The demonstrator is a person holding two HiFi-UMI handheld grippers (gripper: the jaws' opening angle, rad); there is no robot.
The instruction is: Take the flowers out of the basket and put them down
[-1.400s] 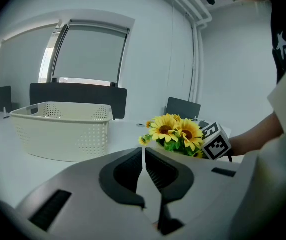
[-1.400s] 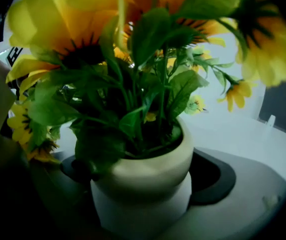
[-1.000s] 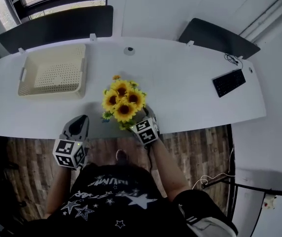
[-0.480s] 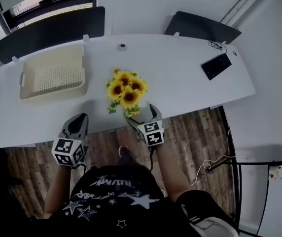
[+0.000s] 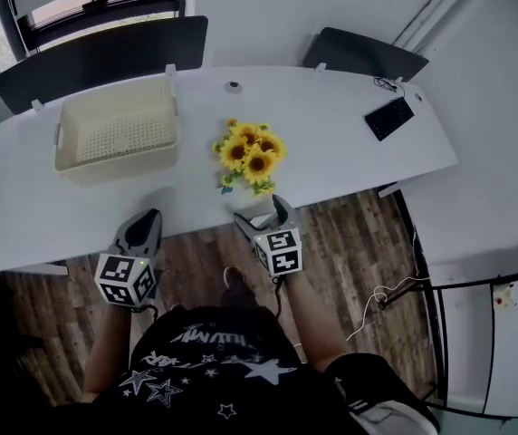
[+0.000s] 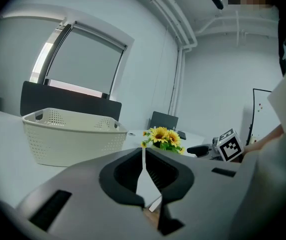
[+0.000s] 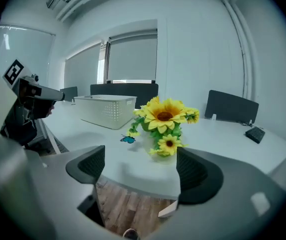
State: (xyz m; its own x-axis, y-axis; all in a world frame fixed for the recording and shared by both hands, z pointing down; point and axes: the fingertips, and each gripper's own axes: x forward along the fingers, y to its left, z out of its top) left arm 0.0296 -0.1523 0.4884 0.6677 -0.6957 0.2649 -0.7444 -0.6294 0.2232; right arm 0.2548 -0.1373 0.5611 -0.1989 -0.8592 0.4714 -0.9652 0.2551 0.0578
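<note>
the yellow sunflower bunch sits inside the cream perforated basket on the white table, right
No: the yellow sunflower bunch stands on the white table, beside the cream perforated plastic basket, not inside it. The head view shows this.

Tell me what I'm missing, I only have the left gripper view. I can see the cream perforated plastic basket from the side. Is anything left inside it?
Observer: No. In the head view the cream perforated plastic basket shows only its bare holed floor.
Operator: Is the right claw carrying anything?
Observer: No. The right claw is open and has just been closing a little, with nothing between its jaws. The bunch of yellow sunflowers stands beyond it on the white table.
Operator: Anything else on that bunch?
Observer: A small blue butterfly sits low on its left side in the right gripper view.
</note>
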